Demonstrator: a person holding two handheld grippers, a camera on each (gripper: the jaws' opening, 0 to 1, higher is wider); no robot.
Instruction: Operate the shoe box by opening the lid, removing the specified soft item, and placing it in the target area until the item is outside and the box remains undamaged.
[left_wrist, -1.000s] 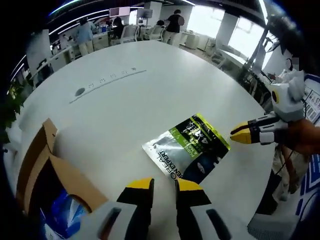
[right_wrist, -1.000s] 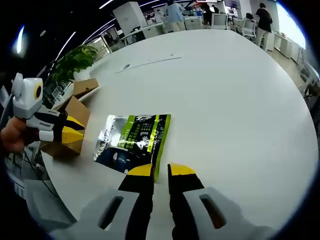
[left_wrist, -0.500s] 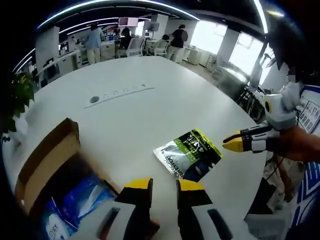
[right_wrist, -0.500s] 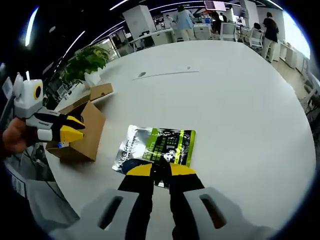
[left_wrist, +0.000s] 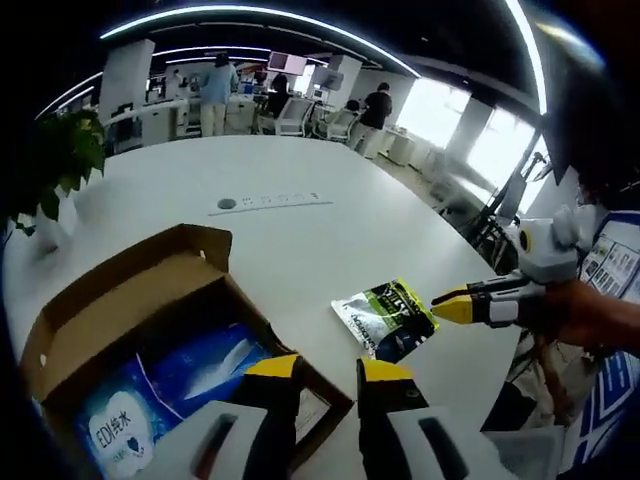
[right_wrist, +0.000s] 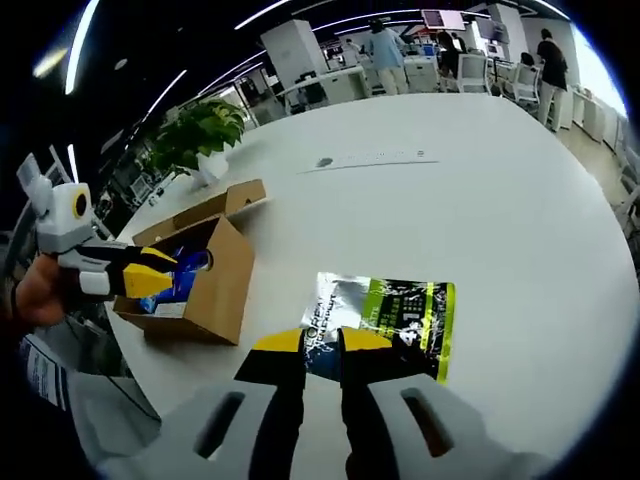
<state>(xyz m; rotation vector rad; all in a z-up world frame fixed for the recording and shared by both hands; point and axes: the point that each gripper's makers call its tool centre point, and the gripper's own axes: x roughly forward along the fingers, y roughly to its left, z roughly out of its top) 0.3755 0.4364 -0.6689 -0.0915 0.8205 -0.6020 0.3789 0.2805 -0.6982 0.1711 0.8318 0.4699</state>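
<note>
An open cardboard shoe box (left_wrist: 130, 270) sits on the white table, flaps up, with a blue soft packet (left_wrist: 170, 385) inside. A green and silver pouch (left_wrist: 385, 312) lies flat on the table to the right of the box. My left gripper (left_wrist: 328, 368) hovers over the box's near corner, jaws close together and empty. The right gripper (left_wrist: 435, 300) comes in from the right, its tip just beside the pouch. In the right gripper view, my right gripper (right_wrist: 320, 343) is at the pouch's (right_wrist: 385, 315) near edge, holding nothing. The left gripper (right_wrist: 170, 265) is at the box (right_wrist: 215, 290).
A potted plant (left_wrist: 60, 160) stands at the table's far left edge, also the plant (right_wrist: 200, 130). A socket strip (left_wrist: 265, 203) lies in the tabletop beyond the box. People and desks stand far behind. A person's hand (left_wrist: 590, 310) holds the right gripper.
Both views have drawn back and risen, so the box interior and blue packet now show. The pouch lies in the same spot on the table. The jaws' gaps look unchanged.
</note>
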